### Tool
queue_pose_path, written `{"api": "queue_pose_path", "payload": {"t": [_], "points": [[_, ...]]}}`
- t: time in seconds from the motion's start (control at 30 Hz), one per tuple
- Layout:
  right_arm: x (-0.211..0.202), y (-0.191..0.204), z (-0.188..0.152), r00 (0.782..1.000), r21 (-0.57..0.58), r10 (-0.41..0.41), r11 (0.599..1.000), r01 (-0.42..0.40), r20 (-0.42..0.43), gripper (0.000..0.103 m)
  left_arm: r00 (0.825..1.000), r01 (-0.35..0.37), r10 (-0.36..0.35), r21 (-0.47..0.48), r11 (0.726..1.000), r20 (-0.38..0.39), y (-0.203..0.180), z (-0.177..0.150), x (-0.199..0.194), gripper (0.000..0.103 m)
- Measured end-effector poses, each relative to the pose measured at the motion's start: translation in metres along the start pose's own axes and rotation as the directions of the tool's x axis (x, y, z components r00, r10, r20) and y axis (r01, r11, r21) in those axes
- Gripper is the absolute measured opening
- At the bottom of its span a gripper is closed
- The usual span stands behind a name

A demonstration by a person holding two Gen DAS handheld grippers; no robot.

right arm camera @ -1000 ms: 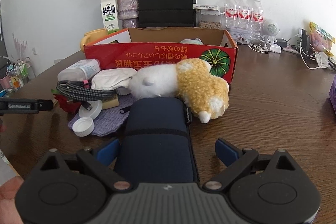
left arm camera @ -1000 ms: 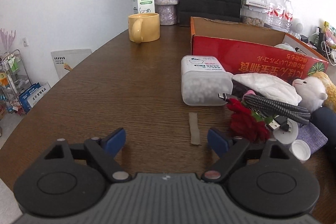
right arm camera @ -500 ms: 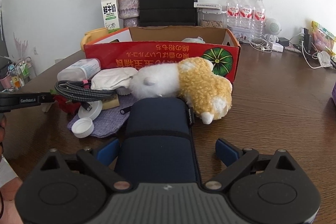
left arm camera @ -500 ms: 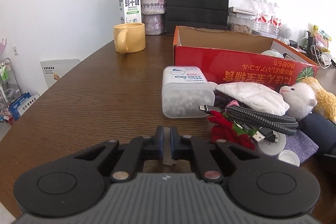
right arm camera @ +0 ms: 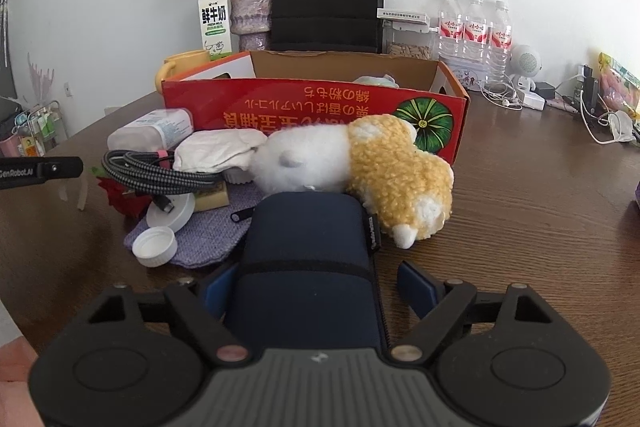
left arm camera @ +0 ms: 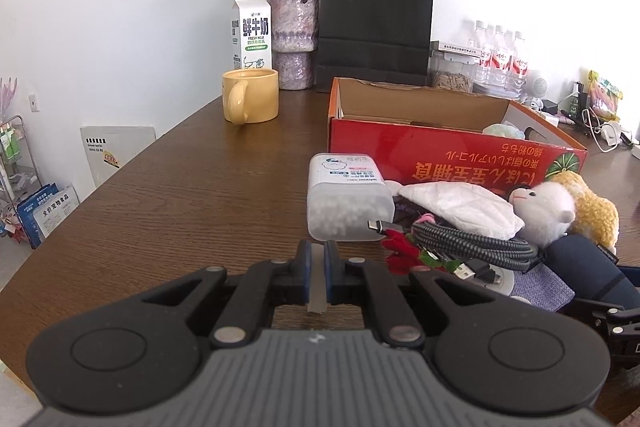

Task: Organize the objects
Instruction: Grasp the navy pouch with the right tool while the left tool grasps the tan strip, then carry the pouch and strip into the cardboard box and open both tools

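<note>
- The left gripper (left arm camera: 316,277) has its blue-padded fingers (left arm camera: 305,275) pressed nearly together, pinching a small flat pale translucent strip (left arm camera: 317,289) that stands on edge between the pads, its lower end poking out beneath them.
- Just beyond those fingertips lies a frosted plastic box of white pellets (left arm camera: 347,203) on the dark brown wooden table (left arm camera: 192,195), beside a coiled grey braided cable (left arm camera: 476,241) and a red artificial flower (left arm camera: 404,253).
- The right gripper (right arm camera: 308,285) has jaws that have just been closing; they stand wide around a navy fabric zip case (right arm camera: 310,259) lying lengthwise between them. The left pad (right arm camera: 218,285) sits against the case's side; the right pad (right arm camera: 418,287) stands apart from it.
- The case's far end touches a white-and-yellow plush toy (right arm camera: 360,167), which lies before the open red cardboard box (right arm camera: 316,111).
- A white bottle cap (right arm camera: 155,247) rests on a lilac knitted mat (right arm camera: 208,233) left of the case.
</note>
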State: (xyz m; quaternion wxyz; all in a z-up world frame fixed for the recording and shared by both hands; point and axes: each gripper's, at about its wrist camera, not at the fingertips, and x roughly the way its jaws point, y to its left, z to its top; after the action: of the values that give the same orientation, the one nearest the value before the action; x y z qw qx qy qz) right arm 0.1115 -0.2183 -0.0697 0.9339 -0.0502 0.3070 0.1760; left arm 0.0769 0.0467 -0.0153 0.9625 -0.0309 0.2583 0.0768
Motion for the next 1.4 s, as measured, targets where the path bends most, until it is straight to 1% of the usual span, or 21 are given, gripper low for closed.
{"api": "queue_pose_path", "payload": {"t": [0.03,0.07,0.1,0.27,0.33,0.4,0.57,0.83,1.13,1.4], "points": [[0.0,0.001,0.0,1.0,-0.004,0.003,1.0,-0.003,0.002,0.079,1.0,0.002,-0.002,0.0,1.0,0.0,0.0,0.0,0.0,0.007],[-0.001,0.001,0.0,1.0,-0.01,0.015,1.0,-0.015,0.004,0.073,1.0,0.003,-0.003,0.001,1.0,0.0,-0.001,0.0,-0.001,0.007],[-0.002,0.002,0.0,1.0,-0.012,0.026,1.0,-0.026,0.007,0.07,1.0,0.005,-0.005,0.002,1.0,-0.001,-0.001,-0.001,-0.001,0.007],[-0.006,-0.001,0.0,0.999,0.006,0.04,0.999,-0.04,0.022,0.063,1.0,0.01,-0.01,0.0,1.0,0.001,0.0,-0.001,-0.003,0.007],[-0.009,-0.003,0.0,0.998,0.014,0.051,0.999,-0.052,0.03,0.062,1.0,0.012,-0.012,0.0,1.0,0.005,0.0,0.0,-0.004,0.007],[-0.011,-0.003,-0.001,0.998,0.015,0.06,0.998,-0.061,0.036,0.062,1.0,0.015,-0.015,0.001,1.0,0.007,0.0,0.0,-0.005,0.007],[-0.021,0.0,-0.002,0.997,-0.006,0.054,0.999,-0.053,0.062,0.061,1.0,0.018,-0.018,0.004,1.0,0.01,-0.001,0.001,-0.005,0.007],[-0.036,0.001,0.009,0.992,-0.018,0.054,0.998,-0.053,0.115,0.061,0.998,0.042,-0.042,0.016,0.999,0.048,-0.008,0.013,-0.014,0.007],[-0.039,0.001,0.037,0.983,-0.038,0.058,0.998,-0.052,0.173,0.061,0.989,0.093,-0.097,0.041,0.995,0.108,-0.026,0.041,-0.013,0.007],[-0.022,0.002,0.071,0.973,-0.053,0.068,0.997,-0.057,0.219,0.061,0.975,0.145,-0.154,0.066,0.987,0.16,-0.048,0.07,0.001,0.007]]}}
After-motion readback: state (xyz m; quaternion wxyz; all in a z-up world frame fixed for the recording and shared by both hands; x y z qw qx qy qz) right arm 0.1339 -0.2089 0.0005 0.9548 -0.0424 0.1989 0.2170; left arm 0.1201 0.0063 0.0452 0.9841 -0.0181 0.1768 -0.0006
